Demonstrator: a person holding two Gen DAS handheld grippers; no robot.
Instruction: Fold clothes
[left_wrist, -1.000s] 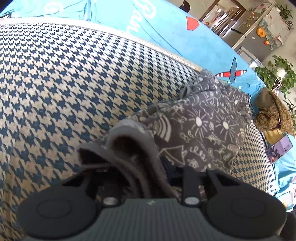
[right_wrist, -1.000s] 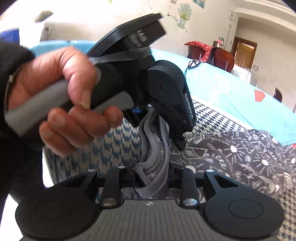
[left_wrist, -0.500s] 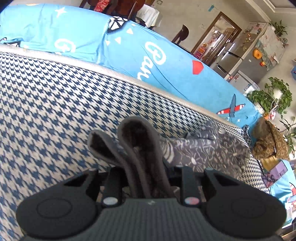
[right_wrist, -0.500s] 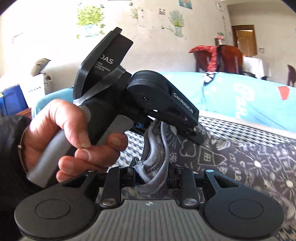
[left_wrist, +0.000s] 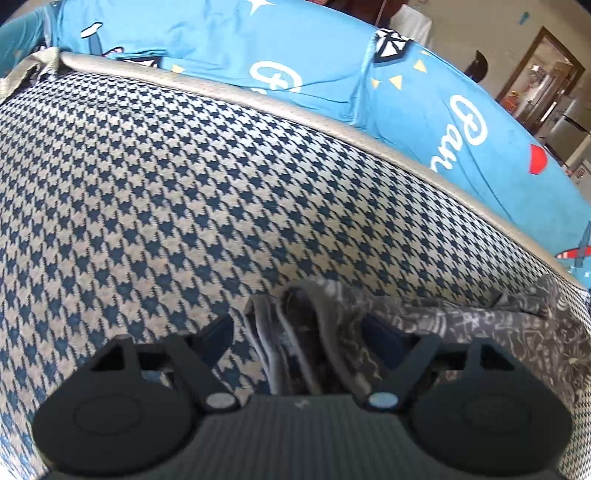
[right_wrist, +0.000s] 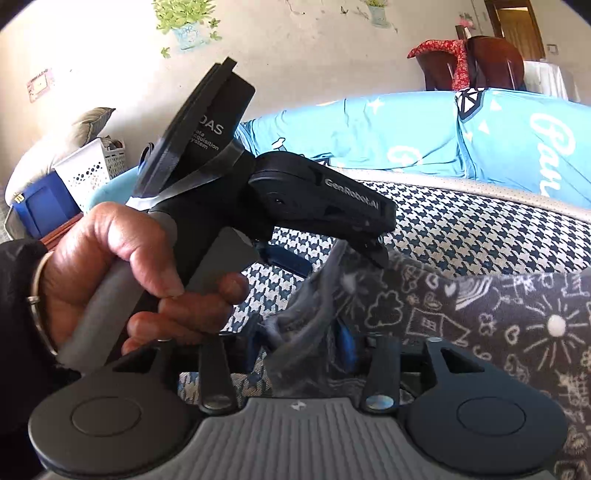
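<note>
Left gripper (left_wrist: 299, 328): jaws look spread wide, fingers well apart, with a bunched grey hem of the garment (left_wrist: 480, 325) lying loose between them. It doesn't read as clamped, though motion blur makes this a judgement. The hand (right_wrist: 122, 280) on its handle shows in the right view, just left of the garment.

The garment is dark grey with white doodle print. It lies on the houndstooth cushion (left_wrist: 184, 206) at the near right part, trailing right toward the cushion's edge. A blue printed cover (left_wrist: 332, 66) sits behind the cushion.

Right gripper (right_wrist: 303, 339): jaws partly closed, pinching a gathered fold of the same garment's edge, right beside the left gripper's grip. The fabric is blurred there, so how firm the pinch is, I can't tell.

Step in hand, my read: laying the edge down flat on the cushion. To do it well:
- Keep both grippers level and low to the cushion.
- Pull the edge taut away from the garment's bulk before letting go.
- Release the right only once the cloth rests flat.
- Risk: the hem snags on a finger and drags the fold out.
</note>
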